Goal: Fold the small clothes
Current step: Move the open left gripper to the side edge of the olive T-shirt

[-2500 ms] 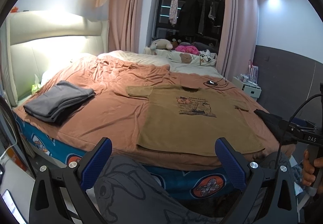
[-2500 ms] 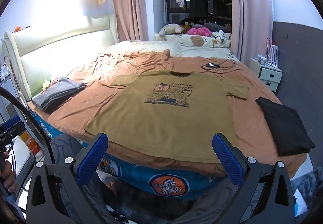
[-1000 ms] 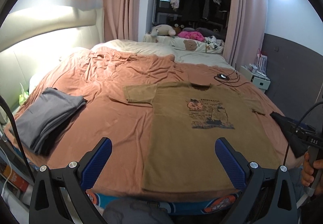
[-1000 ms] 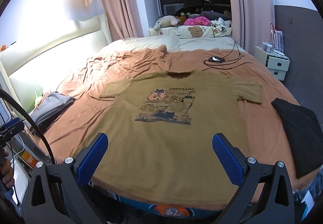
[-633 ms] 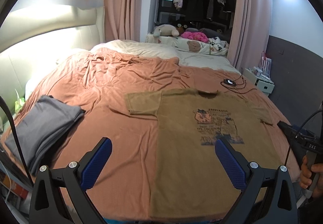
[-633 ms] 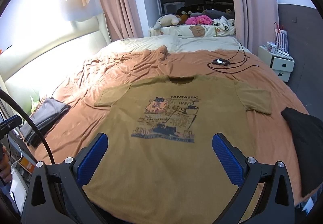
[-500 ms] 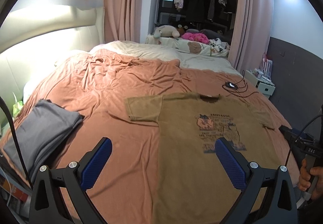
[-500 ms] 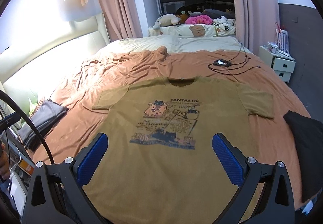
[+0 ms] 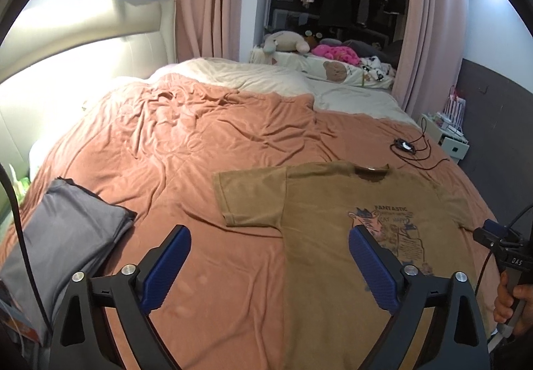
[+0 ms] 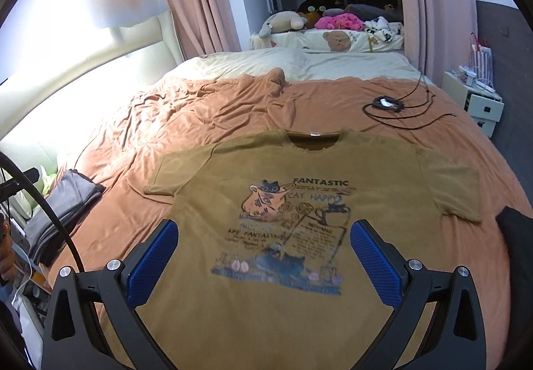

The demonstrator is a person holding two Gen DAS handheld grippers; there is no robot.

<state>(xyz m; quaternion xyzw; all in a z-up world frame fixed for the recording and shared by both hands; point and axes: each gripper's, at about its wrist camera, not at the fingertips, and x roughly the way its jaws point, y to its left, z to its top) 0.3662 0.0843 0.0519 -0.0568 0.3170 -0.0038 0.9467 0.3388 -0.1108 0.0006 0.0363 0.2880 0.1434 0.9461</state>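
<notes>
The olive-brown T-shirt lies flat, print side up, on the rust-coloured bedspread, collar pointing toward the far end of the bed and both short sleeves spread out.

Left gripper: the jaws stand wide apart and have just been closing slightly. Nothing is between them. The blue pads hang above the bedspread and the shirt's left edge, beside the left sleeve.

Right gripper: the jaws stand wide apart and hold nothing. They hang over the lower part of the shirt's printed graphic. In the left wrist view, the hand holding this gripper's handle appears at the right edge.

A folded grey garment rests near the left edge of the bed, well apart from the shirt. A folded black garment lies just beside the shirt's right sleeve. A small device with black cables lies beyond the collar.
</notes>
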